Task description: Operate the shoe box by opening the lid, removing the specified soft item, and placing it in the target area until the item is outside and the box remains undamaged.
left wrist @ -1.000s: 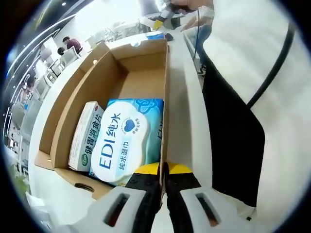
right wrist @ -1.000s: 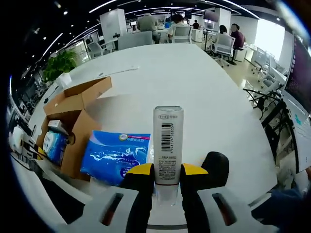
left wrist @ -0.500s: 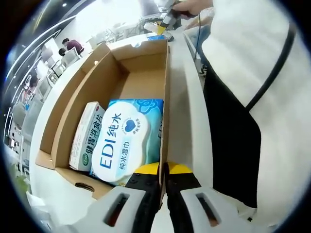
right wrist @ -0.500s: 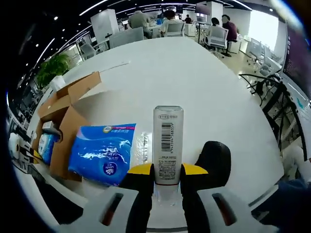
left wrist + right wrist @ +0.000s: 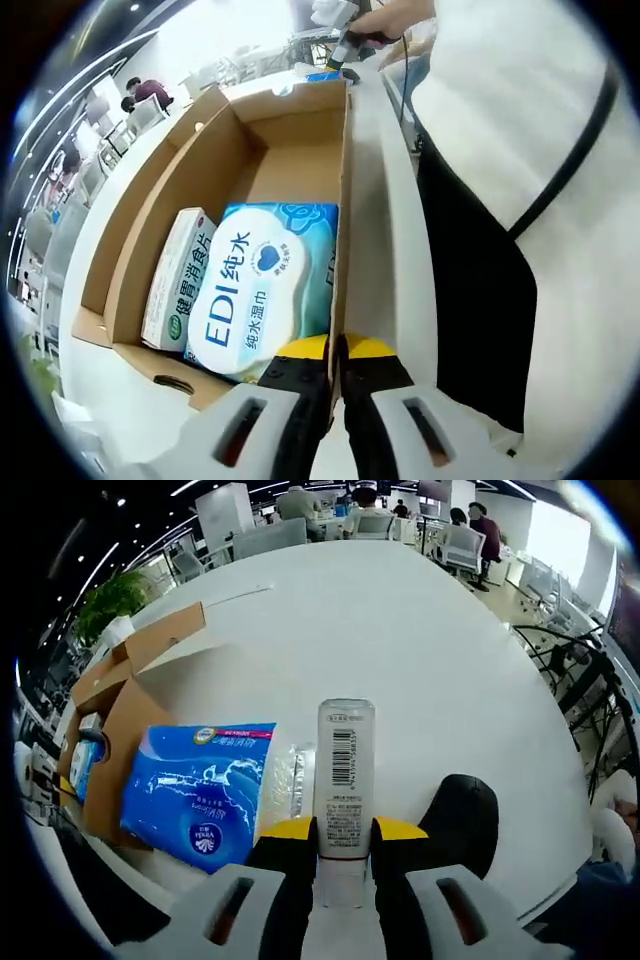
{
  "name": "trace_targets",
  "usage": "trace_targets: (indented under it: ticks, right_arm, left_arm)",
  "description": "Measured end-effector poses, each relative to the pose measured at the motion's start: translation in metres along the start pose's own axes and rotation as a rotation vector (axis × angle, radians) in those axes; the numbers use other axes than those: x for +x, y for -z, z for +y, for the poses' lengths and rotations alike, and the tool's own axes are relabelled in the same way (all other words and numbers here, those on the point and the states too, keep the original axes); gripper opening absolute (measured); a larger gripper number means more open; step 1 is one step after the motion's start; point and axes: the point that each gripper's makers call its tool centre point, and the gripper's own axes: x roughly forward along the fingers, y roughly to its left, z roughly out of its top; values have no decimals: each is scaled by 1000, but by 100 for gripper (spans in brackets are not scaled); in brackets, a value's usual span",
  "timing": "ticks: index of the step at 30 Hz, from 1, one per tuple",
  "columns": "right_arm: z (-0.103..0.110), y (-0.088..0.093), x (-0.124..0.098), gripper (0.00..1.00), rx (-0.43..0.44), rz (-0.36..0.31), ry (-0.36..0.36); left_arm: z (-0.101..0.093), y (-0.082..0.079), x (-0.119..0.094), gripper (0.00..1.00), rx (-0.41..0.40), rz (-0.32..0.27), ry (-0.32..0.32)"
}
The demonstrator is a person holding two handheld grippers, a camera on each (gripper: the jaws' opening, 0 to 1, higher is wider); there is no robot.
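Nearer the blue wipes pack [image 5: 195, 793] now, the right gripper [image 5: 343, 832] clamps a tube [image 5: 344, 770] beside the box [image 5: 122, 715], whose wall the left gripper [image 5: 337, 352] pinches.

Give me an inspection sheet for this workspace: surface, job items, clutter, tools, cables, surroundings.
Surface: white table, bare on its far side.
Job's things: open cardboard box, flaps up, holding a wet wipes pack beside a small green-and-white carton. A blue tissue pack lies on the table next to the box.
Clutter: a black rounded object on the table by the right tool.
Grippers: left tool shut on the box's side wall. Right tool shut on a white barcoded tube.
Cables: a dark cord hangs across the person's white top.
Surroundings: open office with chairs, seated people, and a potted plant.
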Motion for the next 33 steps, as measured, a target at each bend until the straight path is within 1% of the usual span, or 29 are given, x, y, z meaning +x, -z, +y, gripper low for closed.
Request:
trace_targets:
  ticks: [1, 4, 6, 10, 12, 14, 16, 18, 19, 20, 27, 29, 33]
  right_arm:
    - [0, -4, -1, 19, 1, 3, -4]
    - [-1, -2, 4, 19, 15, 7, -8]
    - [-1, 1, 4, 19, 15, 16, -2]
    - [-1, 5, 5, 19, 23, 23, -15]
    - [-2, 6, 6, 19, 31, 26, -8]
    - [0, 4, 8, 19, 66, 14, -24]
    - [3, 6, 8, 19, 85, 17, -29]
    - [2, 6, 10, 19, 69, 24, -22]
    - [2, 4, 9, 19, 51, 7, -12]
    - [2, 4, 8, 19, 47, 18, -9]
    - [2, 5, 7, 20, 17, 24, 1]
    - [2, 5, 6, 20, 8, 16, -4]
    - [2, 6, 4, 20, 26, 7, -3]
  left_arm:
    - [0, 0, 0, 3, -1, 0, 0]
    - [0, 1, 0, 3, -3, 1, 1]
    - [0, 0, 0, 3, -3, 1, 1]
    - [0, -2, -1, 3, -2, 0, 1]
    - [0, 0, 0, 3, -2, 0, 3]
    - [0, 1, 1, 3, -1, 0, 5]
    - [0, 2, 1, 3, -1, 0, 5]
    - [0, 4, 2, 3, -1, -1, 6]
    - [0, 5, 3, 3, 0, -1, 6]
    - [0, 5, 3, 3, 0, -1, 7]
    - [0, -1, 0, 3, 3, -1, 7]
    - [-1, -2, -1, 3, 2, -1, 6]
    - [-1, -4, -1, 3, 3, -1, 4]
